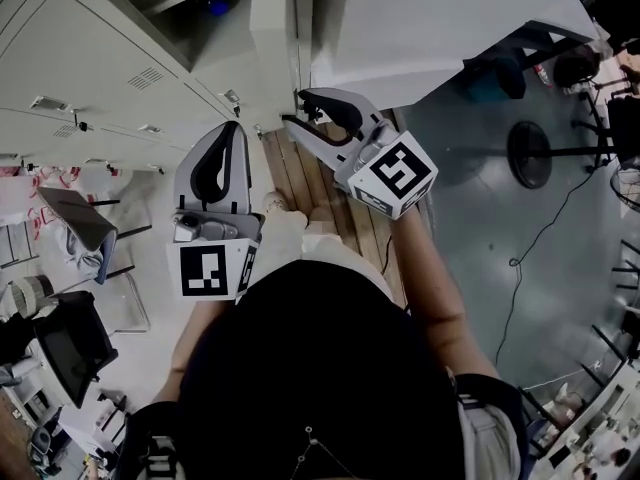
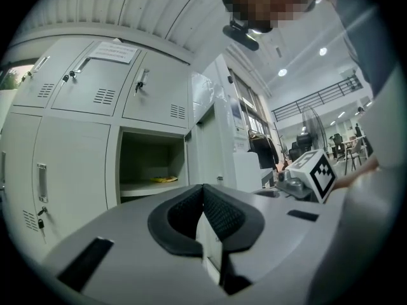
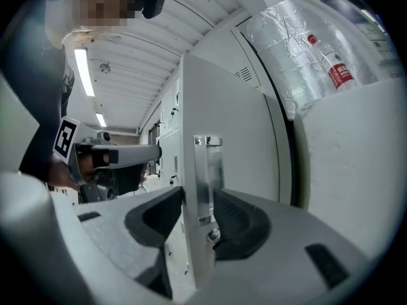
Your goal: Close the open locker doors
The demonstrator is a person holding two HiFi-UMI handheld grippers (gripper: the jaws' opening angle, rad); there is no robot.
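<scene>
Head view shows little of the lockers' lower part, since the person's dark torso fills the bottom of the frame and both forearms run up out of it. The locker door (image 1: 275, 48) appears here only as a narrow pale strip seen edge-on, cut off at the top of the frame, so its face cannot be read from above. In the right gripper view the door (image 3: 229, 138) is plain. It stands upright with its long axis vertical, swung out from the locker bank (image 1: 80, 58), and its free edge points back towards the person. Its hinge side and its foot lie outside that view.

The right gripper (image 1: 300, 108) meets this free edge. Its tongs (image 3: 198, 199) pinch the door, one pad on each face, and the right pad presses by a bright metal latch plate (image 3: 206, 170) fixed upright on the edge.

The left gripper (image 1: 233, 133) hangs just beside the right one and apart from the door. In the left gripper view its tongs (image 2: 203, 192) are pressed together at the tips with nothing between them. Beyond them the open compartment (image 2: 149, 164) shows dark, with the door (image 2: 213, 145) turned out to its right. A small yellow thing (image 2: 164, 179) lies on the compartment's shelf, too small to make out. The neighbouring lockers above and to the left are shut.
</scene>
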